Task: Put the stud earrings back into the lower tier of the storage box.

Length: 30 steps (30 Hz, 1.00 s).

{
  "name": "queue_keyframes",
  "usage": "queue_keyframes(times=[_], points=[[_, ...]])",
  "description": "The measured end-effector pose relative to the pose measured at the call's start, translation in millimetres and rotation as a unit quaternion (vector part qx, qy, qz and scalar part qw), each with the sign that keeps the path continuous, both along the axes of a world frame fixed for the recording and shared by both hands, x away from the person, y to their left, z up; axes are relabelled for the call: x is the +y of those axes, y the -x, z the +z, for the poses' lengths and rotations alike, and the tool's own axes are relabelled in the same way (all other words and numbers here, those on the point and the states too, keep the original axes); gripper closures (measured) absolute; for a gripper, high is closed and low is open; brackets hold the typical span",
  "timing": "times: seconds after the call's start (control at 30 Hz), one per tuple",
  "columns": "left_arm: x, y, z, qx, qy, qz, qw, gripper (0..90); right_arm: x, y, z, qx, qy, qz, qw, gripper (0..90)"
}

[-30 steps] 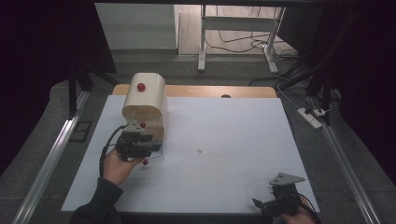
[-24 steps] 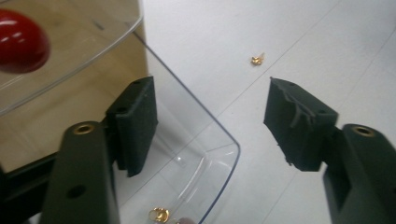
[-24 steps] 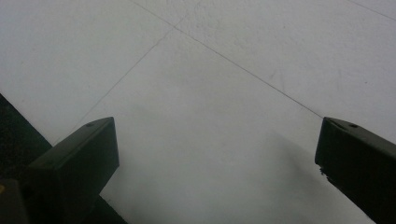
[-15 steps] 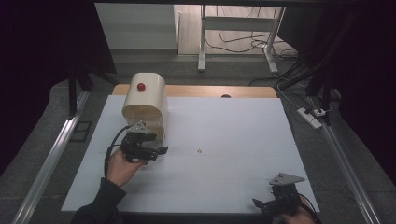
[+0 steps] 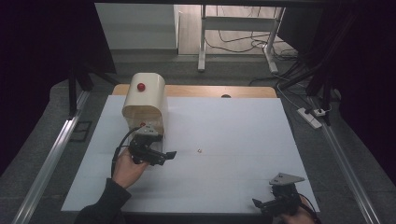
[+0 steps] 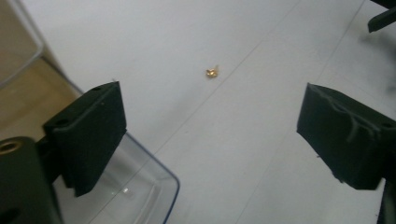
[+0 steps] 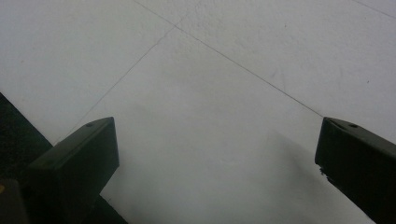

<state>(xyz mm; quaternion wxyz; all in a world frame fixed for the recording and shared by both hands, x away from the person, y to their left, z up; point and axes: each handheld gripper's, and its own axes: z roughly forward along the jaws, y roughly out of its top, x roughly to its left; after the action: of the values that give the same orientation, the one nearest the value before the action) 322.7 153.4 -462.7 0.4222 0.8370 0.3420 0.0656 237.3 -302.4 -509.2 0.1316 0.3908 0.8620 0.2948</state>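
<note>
A cream round-topped box (image 5: 144, 99) with a red knob stands at the back left of the white table (image 5: 233, 121). Its clear front flap (image 6: 140, 196) lies low beside my left jaw. My left gripper (image 5: 162, 155) hovers just in front of the box, pointing right. Its jaws have just been opening and stand wide apart with nothing between them (image 6: 215, 126). A tiny gold piece (image 5: 199, 150) lies on the table ahead of them (image 6: 212, 72). My right gripper (image 5: 261, 205) rests at the near right edge, open and empty (image 7: 215, 154).
The table's wooden back edge (image 5: 219, 91) shows behind the white sheet. Metal rails (image 5: 51, 158) run along both sides. A power strip (image 5: 310, 116) and cables lie on the floor at the right. The right gripper's jaw (image 6: 383, 18) shows far off.
My left gripper has drawn back from the box front toward the right and its jaws have spread wide. The right gripper has stayed in place.
</note>
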Motion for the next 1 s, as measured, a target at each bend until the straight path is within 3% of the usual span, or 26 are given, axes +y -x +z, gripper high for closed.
queue_keyframes(times=[0.27, 0.33, 0.6, 0.77, 1.0], points=[[-14.9, -1.4, -3.4, 0.005, 0.015, -0.042, 0.9990, 0.0, 0.2, -0.3, -0.3, -0.001, 0.002, 0.003, 1.0000, 0.0], [-19.7, -1.3, -4.2, 0.004, 0.009, -0.052, 0.9986, 0.0, 0.3, -0.3, -0.4, -0.001, 0.003, 0.003, 1.0000, 0.0], [-40.0, 0.5, -8.1, -0.004, 0.003, -0.070, 0.9976, 0.0, 0.5, -0.3, -0.4, 0.000, 0.004, 0.004, 1.0000, 0.0], [-55.8, 3.1, -13.3, -0.021, -0.012, -0.080, 0.9965, 0.0, 0.7, -0.3, -0.5, 0.000, 0.004, 0.004, 1.0000, 0.0], [-76.7, 2.0, -21.3, -0.019, -0.017, -0.086, 0.9960, 0.0, 0.8, -0.2, -0.6, 0.000, 0.005, 0.005, 1.0000, 0.0]])
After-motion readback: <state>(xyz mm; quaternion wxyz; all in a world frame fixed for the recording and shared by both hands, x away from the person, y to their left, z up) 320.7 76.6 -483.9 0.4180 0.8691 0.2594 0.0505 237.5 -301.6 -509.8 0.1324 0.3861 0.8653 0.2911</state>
